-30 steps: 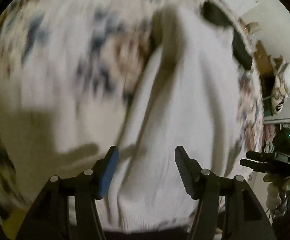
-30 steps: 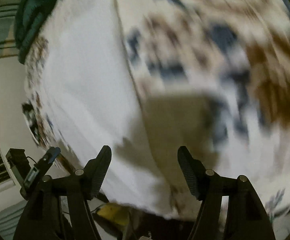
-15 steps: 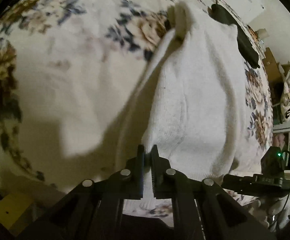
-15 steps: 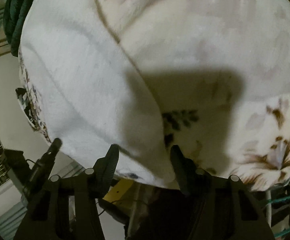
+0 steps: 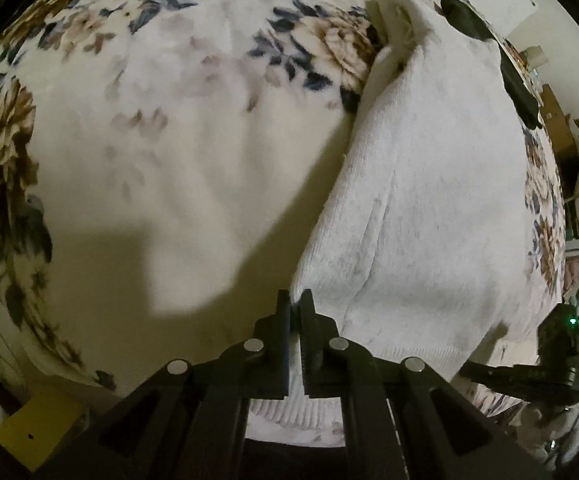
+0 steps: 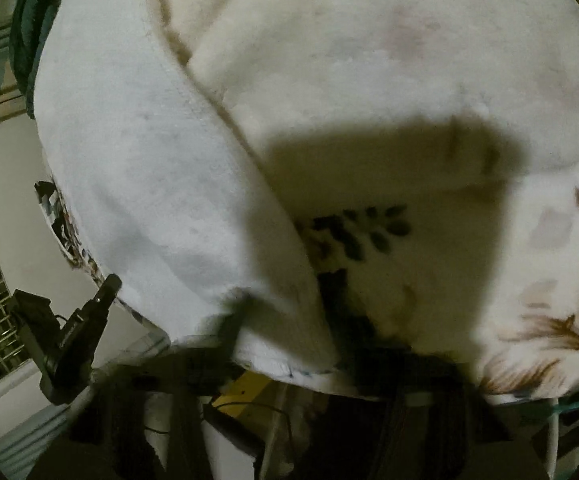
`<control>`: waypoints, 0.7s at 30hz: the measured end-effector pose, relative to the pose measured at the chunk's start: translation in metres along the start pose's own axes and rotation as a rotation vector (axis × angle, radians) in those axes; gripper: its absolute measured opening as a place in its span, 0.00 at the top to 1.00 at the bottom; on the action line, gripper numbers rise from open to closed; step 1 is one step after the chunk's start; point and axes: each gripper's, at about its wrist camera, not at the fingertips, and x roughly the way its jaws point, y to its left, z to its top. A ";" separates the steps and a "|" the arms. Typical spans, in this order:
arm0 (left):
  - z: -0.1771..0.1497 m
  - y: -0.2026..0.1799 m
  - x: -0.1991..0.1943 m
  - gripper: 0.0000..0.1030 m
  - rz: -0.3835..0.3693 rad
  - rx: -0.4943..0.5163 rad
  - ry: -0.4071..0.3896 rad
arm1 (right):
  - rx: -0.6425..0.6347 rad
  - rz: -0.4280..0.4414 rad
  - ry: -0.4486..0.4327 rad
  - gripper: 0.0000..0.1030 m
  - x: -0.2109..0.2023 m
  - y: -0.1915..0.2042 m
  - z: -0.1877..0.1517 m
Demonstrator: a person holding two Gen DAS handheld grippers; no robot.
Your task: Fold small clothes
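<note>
A white knit garment point(image 5: 429, 200) lies on a floral blanket point(image 5: 149, 140). My left gripper point(image 5: 296, 312) is shut on the garment's near left corner, by its ribbed hem. In the right wrist view the same white garment point(image 6: 149, 160) fills the left side, its near corner hanging over the bed edge. My right gripper point(image 6: 285, 320) is blurred and dark; its two fingers point(image 6: 231, 328) stand on either side of that corner with a gap between them, still open.
The floral blanket point(image 6: 409, 80) covers the bed. A dark green cloth point(image 6: 25, 32) lies at the far end. A dark object point(image 5: 517, 88) lies beyond the garment. A yellow box point(image 5: 37, 428) sits below the bed edge. The other gripper's body point(image 5: 549, 364) shows at right.
My left gripper closed on the garment's corner and stays there. My right gripper came down to the other corner and its fingers narrowed around it.
</note>
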 end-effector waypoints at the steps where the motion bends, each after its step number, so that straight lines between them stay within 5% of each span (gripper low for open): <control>1: -0.002 -0.001 0.000 0.98 0.004 0.005 0.003 | -0.006 -0.018 0.004 0.95 -0.003 0.000 -0.006; 5: -0.007 0.001 0.006 0.98 0.017 0.011 0.027 | -0.043 -0.128 0.048 0.96 0.002 0.001 -0.025; 10: -0.006 0.003 -0.010 0.94 -0.099 -0.008 0.027 | -0.085 -0.093 0.019 0.94 -0.020 0.007 -0.016; 12: -0.009 0.010 -0.013 0.79 -0.142 -0.027 0.022 | -0.082 -0.086 0.007 0.73 -0.025 0.016 -0.011; 14: -0.014 0.021 -0.009 0.47 -0.164 -0.051 0.026 | -0.070 -0.049 -0.009 0.48 -0.035 0.008 -0.008; 15: -0.017 0.027 -0.003 0.45 -0.187 -0.075 0.032 | -0.059 -0.035 -0.010 0.41 -0.035 0.003 -0.007; 21: -0.021 0.024 0.043 0.45 -0.288 -0.111 0.105 | -0.030 0.060 0.018 0.37 -0.011 -0.005 0.000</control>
